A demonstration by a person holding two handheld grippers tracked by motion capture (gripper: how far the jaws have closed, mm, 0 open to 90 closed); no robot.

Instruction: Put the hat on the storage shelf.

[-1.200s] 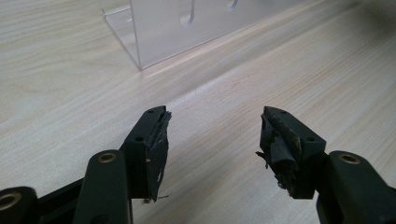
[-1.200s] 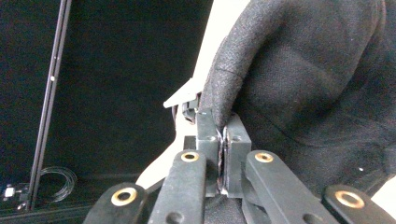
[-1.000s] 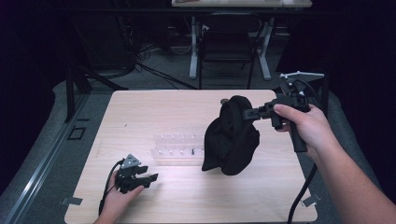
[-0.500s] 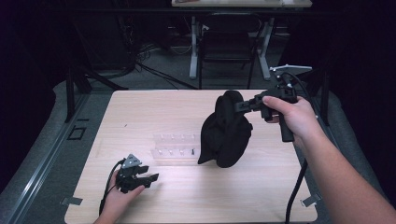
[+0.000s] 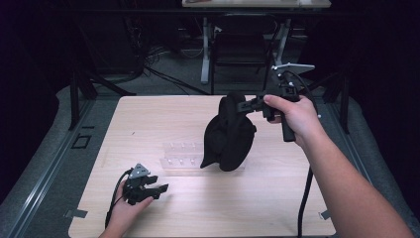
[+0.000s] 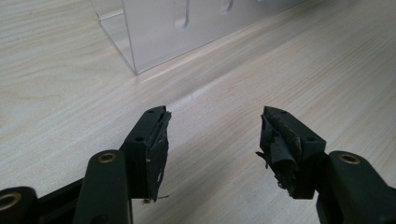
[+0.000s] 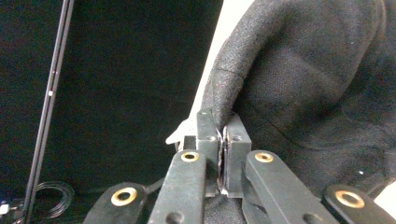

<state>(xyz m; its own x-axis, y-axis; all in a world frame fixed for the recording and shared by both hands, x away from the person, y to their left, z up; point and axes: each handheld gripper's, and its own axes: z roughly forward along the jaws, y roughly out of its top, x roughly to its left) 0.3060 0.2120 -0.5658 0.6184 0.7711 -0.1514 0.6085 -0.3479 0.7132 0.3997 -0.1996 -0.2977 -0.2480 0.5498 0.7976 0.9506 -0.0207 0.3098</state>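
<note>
a single black garment (image 5: 229, 135) of coarse, felt-like knit hangs in a bunched, rounded lump from the right gripper (image 5: 246, 105), whose jaws are pressed tight on a folded edge of the cloth (image 7: 243, 84). the cloth's lower end sags onto the pale wood-grain table (image 5: 148, 114) and covers one end of a clear plastic rack (image 5: 181, 156) with small slots in its wall. that rack, glossy and sharp-cornered (image 6: 154, 32), stands just ahead of the left gripper (image 6: 212, 140). the left gripper (image 5: 153, 188) rests low by the table's near edge, its two black jaws spread wide with nothing between them, their pads worn and frayed. dark floor and metal desk legs (image 5: 205, 49) lie beyond the table.
</note>
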